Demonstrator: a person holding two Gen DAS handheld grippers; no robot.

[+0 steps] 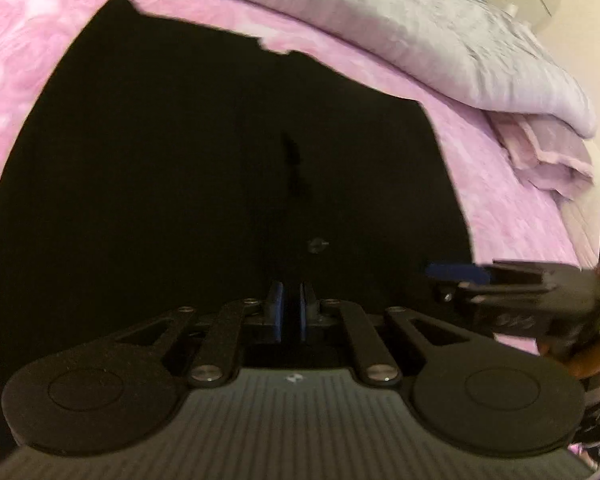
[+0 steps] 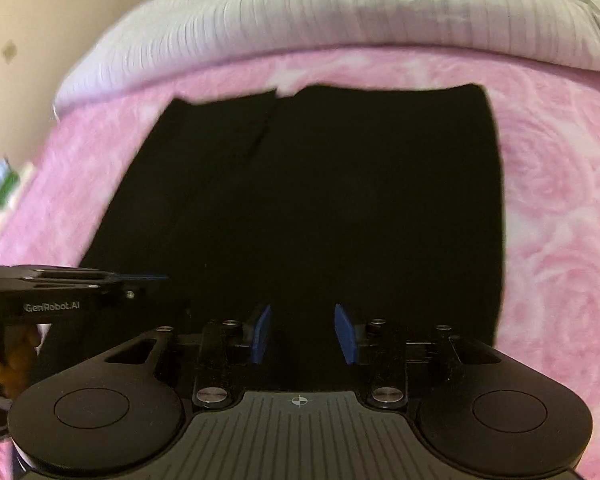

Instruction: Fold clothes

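Note:
A black garment (image 1: 204,152) lies spread flat on a pink rose-patterned bedspread (image 1: 28,40); it also fills the middle of the right wrist view (image 2: 320,200). A small button (image 1: 315,245) shows on it. My left gripper (image 1: 291,304) hovers over the garment's near edge with its blue pads almost together; no cloth shows between them. My right gripper (image 2: 305,332) is open and empty above the same near edge. Each gripper shows in the other's view, the right one in the left wrist view (image 1: 460,276) and the left one in the right wrist view (image 2: 148,278).
A pale grey-lilac quilt (image 1: 440,40) is bunched along the far side of the bed, also in the right wrist view (image 2: 300,20). A folded pink blanket (image 1: 548,152) lies at the right. A cream wall (image 2: 40,20) stands beyond.

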